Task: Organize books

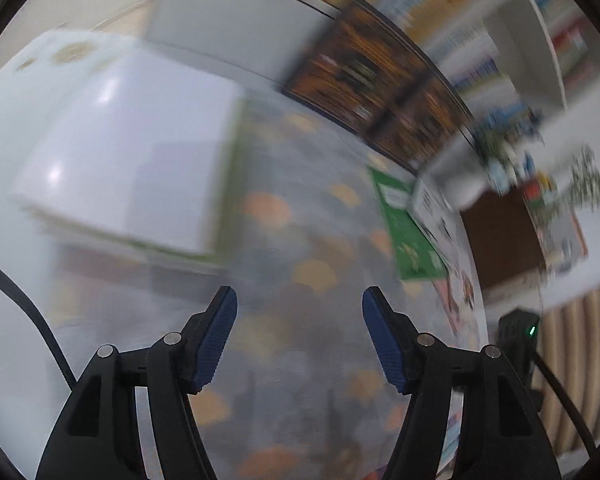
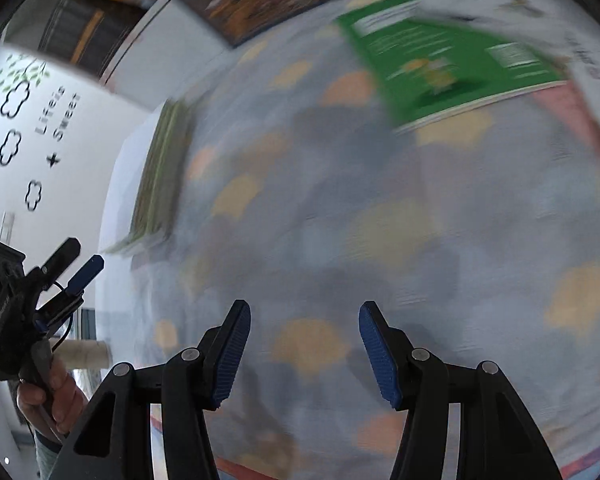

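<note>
Both views are motion-blurred. A stack of books with a white cover and green edges (image 1: 124, 160) lies on the patterned tablecloth (image 1: 300, 248) at the left; it also shows in the right wrist view (image 2: 160, 176). A green book (image 1: 408, 228) lies at the right beside white and pink books (image 1: 452, 280); the green book also shows in the right wrist view (image 2: 448, 60). My left gripper (image 1: 299, 344) is open and empty above the cloth; it also shows in the right wrist view (image 2: 70, 268). My right gripper (image 2: 305, 354) is open and empty above the cloth.
Dark brown-orange books (image 1: 364, 80) lie at the table's far edge. A bookshelf with colourful spines (image 1: 480, 40) stands behind. A white wall with decals (image 2: 28, 128) is at the left. A dark wooden cabinet (image 1: 500, 236) is at the right.
</note>
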The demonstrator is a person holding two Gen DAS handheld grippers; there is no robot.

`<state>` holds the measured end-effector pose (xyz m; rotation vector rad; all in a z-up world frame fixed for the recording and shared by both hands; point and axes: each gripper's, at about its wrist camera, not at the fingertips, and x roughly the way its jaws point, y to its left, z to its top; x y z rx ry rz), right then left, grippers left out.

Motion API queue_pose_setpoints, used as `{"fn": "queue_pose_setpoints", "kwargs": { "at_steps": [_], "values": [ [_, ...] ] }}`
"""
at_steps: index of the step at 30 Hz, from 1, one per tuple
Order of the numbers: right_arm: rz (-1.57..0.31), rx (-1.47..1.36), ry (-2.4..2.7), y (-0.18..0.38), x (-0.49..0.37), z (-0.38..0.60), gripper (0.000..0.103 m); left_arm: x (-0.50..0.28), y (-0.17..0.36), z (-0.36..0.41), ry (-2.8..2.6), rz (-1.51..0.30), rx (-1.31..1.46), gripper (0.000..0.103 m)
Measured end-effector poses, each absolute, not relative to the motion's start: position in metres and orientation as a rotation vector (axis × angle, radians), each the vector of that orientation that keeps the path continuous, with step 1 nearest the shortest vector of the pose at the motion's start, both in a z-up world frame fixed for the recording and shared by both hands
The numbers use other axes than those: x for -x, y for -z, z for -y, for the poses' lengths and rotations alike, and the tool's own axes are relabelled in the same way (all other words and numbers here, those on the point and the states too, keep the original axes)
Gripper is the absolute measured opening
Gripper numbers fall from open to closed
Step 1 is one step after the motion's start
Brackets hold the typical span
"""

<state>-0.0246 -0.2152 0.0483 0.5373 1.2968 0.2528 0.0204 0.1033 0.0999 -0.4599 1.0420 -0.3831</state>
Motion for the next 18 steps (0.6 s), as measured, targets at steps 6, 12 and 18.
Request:
{"fn": "queue_pose_setpoints", "kwargs": {
  "at_steps": [6,12,18],
  "values": [
    [-1.197,-0.566,-0.142,-0.072,0.016,0.309,0.055,-0.058,-0.104,0.008,0.520,-1.066,0.373,0.063],
    [-1.082,-0.646,0.020,-0.084,-0.019,0.408,0.055,-0.119,-0.099,0.112,0.589,-1.085,0.342,0.063],
    [-1.050,-0.657,0.083,-0.086,-0.065,0.458,0.054,-0.172,-0.083,0.184,0.602,-1.112,0.308,0.063]
  ]
}}
